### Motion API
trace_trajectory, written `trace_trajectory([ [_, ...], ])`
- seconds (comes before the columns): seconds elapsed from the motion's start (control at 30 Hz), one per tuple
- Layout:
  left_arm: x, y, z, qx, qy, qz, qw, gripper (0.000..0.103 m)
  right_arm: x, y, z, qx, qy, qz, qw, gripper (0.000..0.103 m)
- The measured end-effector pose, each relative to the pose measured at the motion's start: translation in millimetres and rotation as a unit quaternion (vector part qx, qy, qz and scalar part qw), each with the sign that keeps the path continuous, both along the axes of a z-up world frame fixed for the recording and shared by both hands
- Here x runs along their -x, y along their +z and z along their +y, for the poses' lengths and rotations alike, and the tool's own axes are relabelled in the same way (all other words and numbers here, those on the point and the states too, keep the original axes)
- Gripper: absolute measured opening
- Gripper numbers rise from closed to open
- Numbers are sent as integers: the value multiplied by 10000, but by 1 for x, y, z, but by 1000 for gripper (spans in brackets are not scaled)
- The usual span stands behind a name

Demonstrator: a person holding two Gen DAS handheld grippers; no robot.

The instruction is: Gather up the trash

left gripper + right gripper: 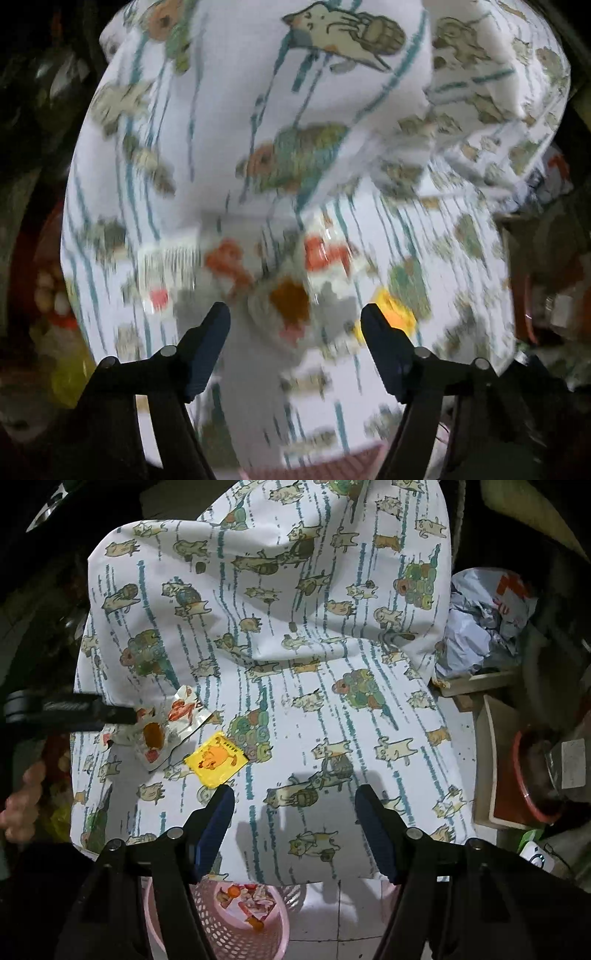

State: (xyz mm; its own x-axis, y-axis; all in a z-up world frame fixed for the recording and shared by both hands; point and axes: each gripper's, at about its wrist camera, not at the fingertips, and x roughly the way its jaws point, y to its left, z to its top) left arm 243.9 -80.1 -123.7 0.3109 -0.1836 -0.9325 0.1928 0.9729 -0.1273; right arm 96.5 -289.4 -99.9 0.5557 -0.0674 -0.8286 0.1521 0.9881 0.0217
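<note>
- Crinkled snack wrapper (162, 734) lies on the cat-print cloth (295, 646), yellow packet (216, 759) just beside it at four o'clock.
- My left gripper (295, 321) hangs over the wrapper, jaws apart, nothing pinched.
- My right gripper (295, 805) is spread, empty.
- Pink mesh basket (221, 923) sits at six o'clock, wrappers inside.

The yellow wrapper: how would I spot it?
Find the cat-print cloth over the table. Near its front edge, above the pink basket, lies the yellow wrapper. It is small, square and plain yellow; the neighbouring clear wrapper is crumpled, with red print.
</note>
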Motion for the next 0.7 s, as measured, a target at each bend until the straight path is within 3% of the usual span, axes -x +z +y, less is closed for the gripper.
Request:
trace_trajectory([
  [0.1,-9,-16,-11,-121,13,-10,9999,69,-4,0,-8,-92,-111,56,9999,70],
  [0.23,-11,-35,-23,-78,-172,106,9998,52,-11,-4,-18,-151,-291,140,9994,70],
  [0.33,-14,-51,-23,162,-149,378,9990,38,-14,-7,-19,-75,-317,239,9992,70],
  [0.4,-15,-53,-23,209,-146,348,9991,36,-15,-8,-17,-54,-232,314,9992,70],
  [0.6,-7,-50,-24,-154,-459,386,9981,31,-17,-6,-7,155,-42,251,9996,70],
  [0.7,3,-46,-15,-372,-305,234,9986,30,-17,-7,-4,110,-31,281,9995,70],
])
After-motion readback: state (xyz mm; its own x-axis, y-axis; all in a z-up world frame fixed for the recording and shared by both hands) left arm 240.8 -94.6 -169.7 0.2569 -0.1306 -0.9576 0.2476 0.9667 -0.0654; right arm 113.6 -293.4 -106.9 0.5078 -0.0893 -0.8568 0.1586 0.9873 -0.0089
